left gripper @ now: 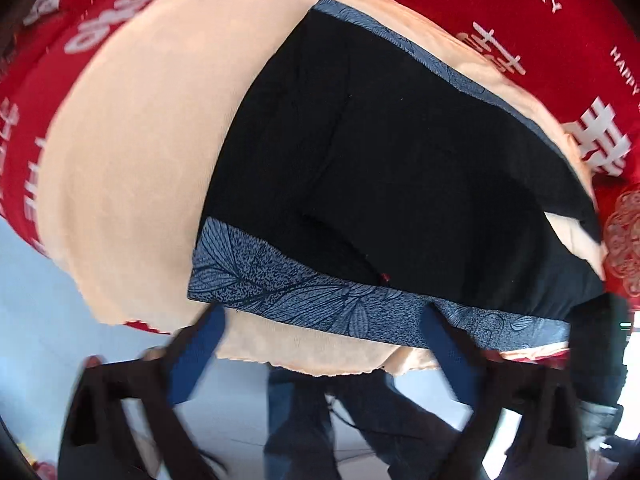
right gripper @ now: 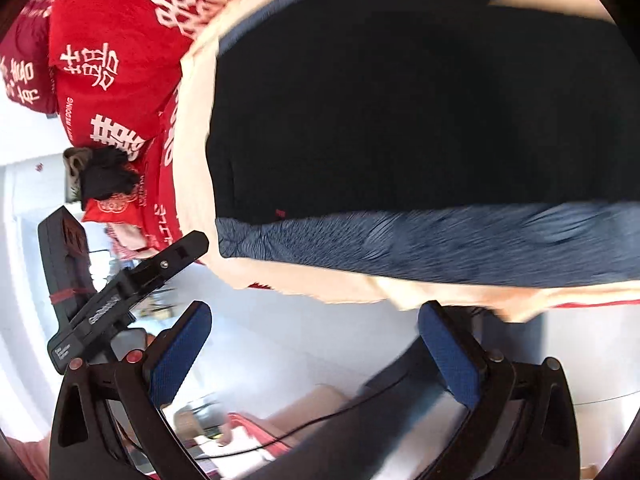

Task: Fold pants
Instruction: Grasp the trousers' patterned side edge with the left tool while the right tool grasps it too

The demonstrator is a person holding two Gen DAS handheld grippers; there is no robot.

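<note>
Two grippers hang spread and empty just off the near edge of the peach cloth (left gripper: 132,168): left gripper (left gripper: 320,356), right gripper (right gripper: 316,344). Black pants (left gripper: 380,168) lie flat on that cloth, their blue leaf-print band (left gripper: 280,284) nearest the fingertips, red bedding (left gripper: 520,20) beyond.

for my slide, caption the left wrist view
Open left gripper nearing the patterned waistband of black pants on peach cloth.
</note>
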